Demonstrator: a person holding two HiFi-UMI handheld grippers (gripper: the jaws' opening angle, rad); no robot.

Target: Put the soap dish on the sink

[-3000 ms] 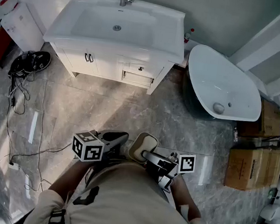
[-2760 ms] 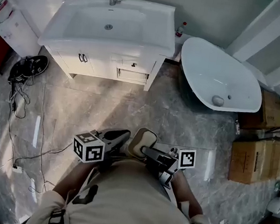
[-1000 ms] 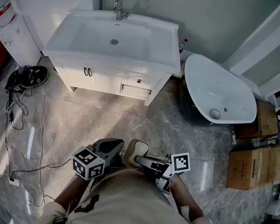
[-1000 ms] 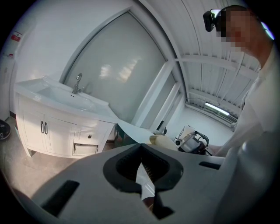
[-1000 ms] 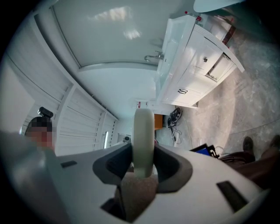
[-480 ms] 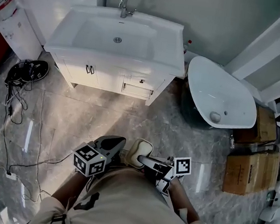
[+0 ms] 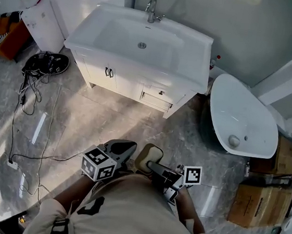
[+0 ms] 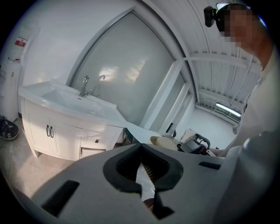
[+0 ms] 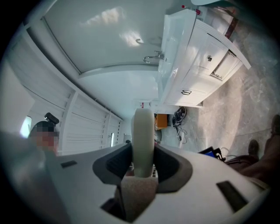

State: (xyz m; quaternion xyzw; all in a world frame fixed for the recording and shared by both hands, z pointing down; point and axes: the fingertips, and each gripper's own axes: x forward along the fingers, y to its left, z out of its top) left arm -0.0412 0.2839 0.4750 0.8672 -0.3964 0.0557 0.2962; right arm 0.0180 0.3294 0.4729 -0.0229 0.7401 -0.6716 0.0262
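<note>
The white sink [image 7: 144,37] with its chrome tap [image 7: 152,8] tops a white cabinet [image 7: 134,81] at the far side of the floor, well ahead of both grippers. A beige soap dish [image 7: 148,156] is held in front of my torso, with my right gripper [image 7: 150,165] shut on it. In the right gripper view the dish [image 9: 143,131] stands edge-on between the jaws of the right gripper [image 9: 143,154], with the sink [image 9: 173,65] tilted at the upper right. My left gripper [image 7: 127,147] hangs just left of the dish, shut and empty. In the left gripper view the left gripper [image 8: 141,148] points past the sink [image 8: 65,98], and the dish [image 8: 164,141] shows beyond its tips.
A white oval tub [image 7: 240,117] stands right of the cabinet. Cardboard boxes [image 7: 259,205] sit at the far right. Loose cables [image 7: 28,95] and a black bundle [image 7: 46,63] lie on the marble floor at left, beside a white unit [image 7: 41,20].
The head view has swung, so the sink now sits further right and more of the left floor shows. Both grippers have shifted slightly with the person. The grip on the dish is unchanged.
</note>
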